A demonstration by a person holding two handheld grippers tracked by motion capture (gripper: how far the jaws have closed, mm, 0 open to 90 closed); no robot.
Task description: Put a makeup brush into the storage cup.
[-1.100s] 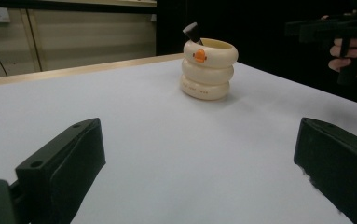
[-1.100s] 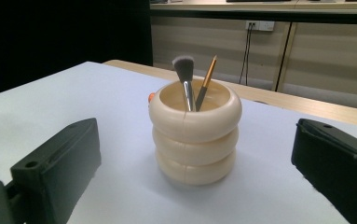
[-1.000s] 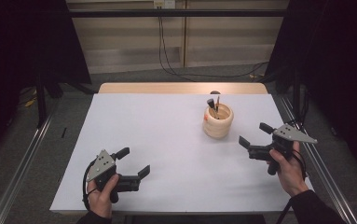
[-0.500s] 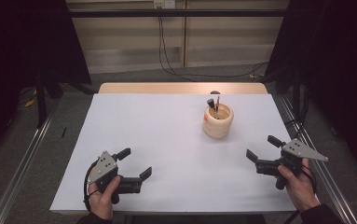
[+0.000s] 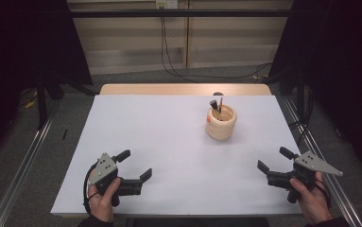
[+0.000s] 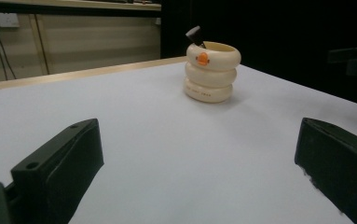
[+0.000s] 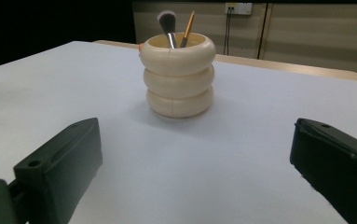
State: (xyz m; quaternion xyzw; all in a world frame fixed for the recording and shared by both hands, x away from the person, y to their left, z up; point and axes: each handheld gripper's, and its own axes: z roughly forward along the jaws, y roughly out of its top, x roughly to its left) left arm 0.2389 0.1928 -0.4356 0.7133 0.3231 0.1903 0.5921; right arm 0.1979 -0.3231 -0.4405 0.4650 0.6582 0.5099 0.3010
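Note:
A cream ribbed holder made of three stacked rings stands on the white table, right of its middle. A dark-bristled makeup brush and a thin orange-handled brush stick out of it. My left gripper rests open near the front left edge, held by a hand, jaws wide apart and empty. My right gripper sits open near the front right corner, also empty. The holder is well ahead of both grippers; an orange mark shows on its top ring.
Metal rails run along both sides of the table. A wooden strip borders the far edge. Cables hang down the back wall. The white surface between the grippers and the holder is bare.
My right gripper has pulled back toward the front right corner, away from the holder. My left gripper has stayed nearly where it was.

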